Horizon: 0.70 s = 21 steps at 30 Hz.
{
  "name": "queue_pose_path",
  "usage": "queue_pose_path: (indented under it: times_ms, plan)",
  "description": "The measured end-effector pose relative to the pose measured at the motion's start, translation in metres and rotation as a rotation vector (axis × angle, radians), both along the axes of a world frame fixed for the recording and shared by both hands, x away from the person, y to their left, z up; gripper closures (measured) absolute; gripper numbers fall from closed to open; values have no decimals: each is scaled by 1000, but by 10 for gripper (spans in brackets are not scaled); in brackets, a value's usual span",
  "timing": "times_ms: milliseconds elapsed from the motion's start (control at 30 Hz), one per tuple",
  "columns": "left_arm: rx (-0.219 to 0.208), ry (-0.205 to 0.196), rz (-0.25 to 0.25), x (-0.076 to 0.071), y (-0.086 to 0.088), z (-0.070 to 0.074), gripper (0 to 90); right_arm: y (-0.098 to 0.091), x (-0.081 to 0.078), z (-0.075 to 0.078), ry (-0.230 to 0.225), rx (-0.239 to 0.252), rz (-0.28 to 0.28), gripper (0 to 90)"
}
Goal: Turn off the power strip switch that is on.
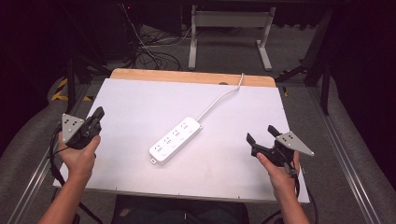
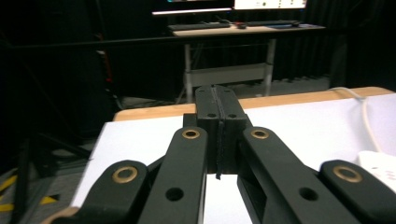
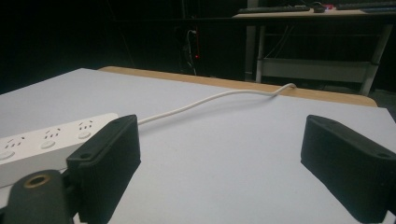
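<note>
Power strip (image 1: 175, 139) lies diagonally mid-bench on the white bench (image 1: 140, 102), its cord (image 1: 219, 99) running off the far edge. Neither gripper touches it. Risk, in my judgement: a one-sided grasp could skid the strip, or the cord could tug it askew. Left gripper (image 1: 96, 115) hovers at the bench's left edge, jaws fully closed, empty. Right gripper (image 1: 261, 135) sits low near the right edge, jaws spread wide, empty, aimed toward the strip.

Left gripper (image 1: 98, 113) pressed closed, held at the left, pointing ahead. Right gripper (image 1: 261, 134) gaping wide, angled inward.
</note>
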<state>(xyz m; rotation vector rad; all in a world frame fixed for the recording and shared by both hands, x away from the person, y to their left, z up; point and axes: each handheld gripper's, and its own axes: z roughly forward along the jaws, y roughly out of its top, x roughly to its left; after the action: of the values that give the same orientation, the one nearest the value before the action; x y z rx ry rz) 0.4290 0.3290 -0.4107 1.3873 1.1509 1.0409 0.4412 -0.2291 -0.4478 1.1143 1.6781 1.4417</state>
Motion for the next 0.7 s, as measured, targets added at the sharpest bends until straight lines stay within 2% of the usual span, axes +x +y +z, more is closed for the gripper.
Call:
queue_pose_path:
  times_ms: [67, 133, 433, 533, 567, 600, 633, 700]
  plan:
    - [-34, -5, 18, -1, 3, -1, 900, 0, 0, 0, 1, -2, -1, 128]
    - [-31, -20, 29, -2, 5, -1, 900, 0, 0, 0, -1, 1, -2, 128]
    - [-26, -9, 56, -1, 11, -5, 897, -1, 0, 0, 0, -2, -2, 129]
    - [-24, -13, 57, -1, 12, -6, 854, -1, -1, 0, 0, 2, -2, 129]
    - [-21, -14, 57, -1, 12, -6, 793, -1, -1, 0, 0, 2, -2, 129]
    - [-15, -21, 68, -1, 11, -6, 585, -1, -1, 0, 0, 2, -2, 129]
    - [-24, -19, 41, 0, 9, -4, 475, -1, -1, 0, 0, 2, -2, 129]
    - [-11, -17, 28, 1, 8, -4, 307, -1, -1, 0, 0, 2, -2, 129]
